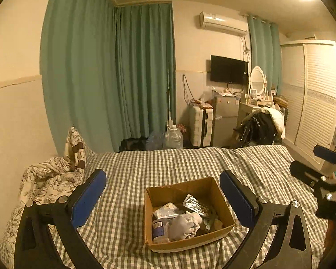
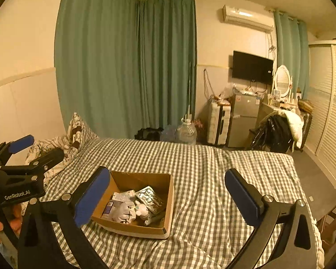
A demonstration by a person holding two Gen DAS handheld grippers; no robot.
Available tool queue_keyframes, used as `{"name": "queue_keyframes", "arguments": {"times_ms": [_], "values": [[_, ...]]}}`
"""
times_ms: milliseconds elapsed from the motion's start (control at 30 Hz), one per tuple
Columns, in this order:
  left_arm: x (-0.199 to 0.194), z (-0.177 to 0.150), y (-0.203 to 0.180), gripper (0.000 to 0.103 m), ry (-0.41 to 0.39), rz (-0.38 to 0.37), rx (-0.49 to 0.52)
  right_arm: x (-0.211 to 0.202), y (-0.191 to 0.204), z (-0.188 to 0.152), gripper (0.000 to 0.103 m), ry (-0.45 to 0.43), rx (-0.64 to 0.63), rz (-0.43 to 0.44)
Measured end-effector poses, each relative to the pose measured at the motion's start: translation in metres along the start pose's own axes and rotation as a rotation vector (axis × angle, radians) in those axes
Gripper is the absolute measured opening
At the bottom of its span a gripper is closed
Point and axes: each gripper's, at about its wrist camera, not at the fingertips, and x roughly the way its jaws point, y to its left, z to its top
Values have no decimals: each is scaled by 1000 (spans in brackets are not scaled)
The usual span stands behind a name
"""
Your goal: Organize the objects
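Observation:
An open cardboard box sits on the checked bedspread; it also shows in the right wrist view. Inside lie a silver blister pack, a pale grey cloth or soft toy, a small bottle with a blue label and bits of packaging. My left gripper is open and empty, held above and just in front of the box. My right gripper is open and empty, with the box to its lower left. Each gripper shows at the edge of the other's view.
A floral quilt and pillow are bunched at the bed's left by the wall. Beyond the bed stand a water jug, a white suitcase, a small fridge, a chair with clothes and a louvred wardrobe.

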Motion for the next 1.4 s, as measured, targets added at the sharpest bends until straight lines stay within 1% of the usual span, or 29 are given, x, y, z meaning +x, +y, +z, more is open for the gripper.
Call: {"name": "queue_keyframes", "arguments": {"times_ms": [133, 233, 367, 500, 567, 667, 767, 933, 1200, 1400], "values": [[-4, -17, -2, 103, -7, 21, -17, -4, -4, -15, 103, 0, -2, -17], [-3, -33, -4, 103, -5, 31, -32, 0, -5, -31, 103, 15, -5, -32], [2, -55, -8, 103, -7, 35, -53, 15, -6, -58, 103, 29, 3, -36], [12, -81, -17, 103, -7, 59, -42, 42, -3, -90, 103, 35, -10, -43], [20, -95, -21, 103, 8, 71, -22, 54, 2, -104, 103, 51, -35, -63], [30, -110, -25, 103, 42, 90, -12, 66, 3, -119, 103, 60, -40, -64], [33, -118, -24, 103, 55, 90, -19, 71, -1, -123, 103, 73, -13, -43], [36, -124, -18, 103, 77, 73, -56, 72, -1, -125, 103, 73, -14, -47], [35, -130, -17, 103, 90, 74, -40, 72, 5, -123, 103, 77, -32, -51], [34, -130, -15, 103, 95, 68, -55, 69, 5, -123, 103, 74, -35, -48]]}}
